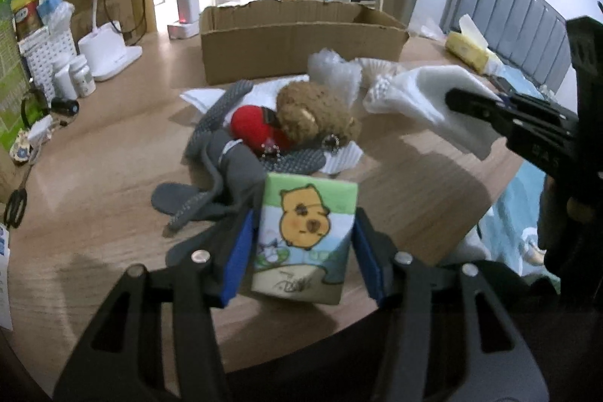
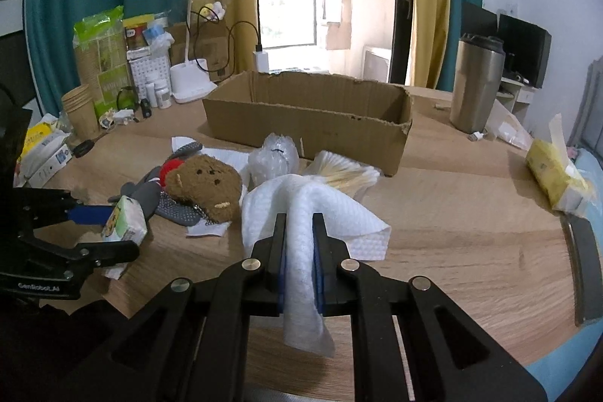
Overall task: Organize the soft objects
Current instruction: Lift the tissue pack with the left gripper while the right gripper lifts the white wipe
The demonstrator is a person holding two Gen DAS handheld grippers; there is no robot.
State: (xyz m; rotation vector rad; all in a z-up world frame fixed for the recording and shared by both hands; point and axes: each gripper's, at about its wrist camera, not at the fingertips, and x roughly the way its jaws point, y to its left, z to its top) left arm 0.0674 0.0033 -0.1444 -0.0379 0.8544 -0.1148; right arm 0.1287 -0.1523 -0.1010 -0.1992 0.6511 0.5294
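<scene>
My left gripper (image 1: 303, 226) is shut on a small tissue pack (image 1: 305, 240) printed with a cartoon bear, its blue pads pressing both sides. My right gripper (image 2: 299, 225) is shut on a white foam sheet (image 2: 301, 274) that drapes over its fingers and onto the table. In the left wrist view the same sheet (image 1: 429, 89) hangs from the right gripper (image 1: 471, 102). Between them lies a pile: a brown plush bear (image 2: 205, 183), a red plush (image 1: 252, 127), grey gloves (image 1: 230, 172) and bubble wrap (image 2: 275, 157). An open cardboard box (image 2: 301, 123) stands behind the pile.
A white desk lamp (image 2: 190, 89), small bottles (image 2: 158, 95), paper cups (image 2: 81, 113) and scissors (image 1: 15, 206) crowd the table's left side. A steel tumbler (image 2: 476, 85) and a yellow tissue pack (image 2: 550, 172) sit at the right. A pack of cotton swabs (image 2: 346, 174) lies by the box.
</scene>
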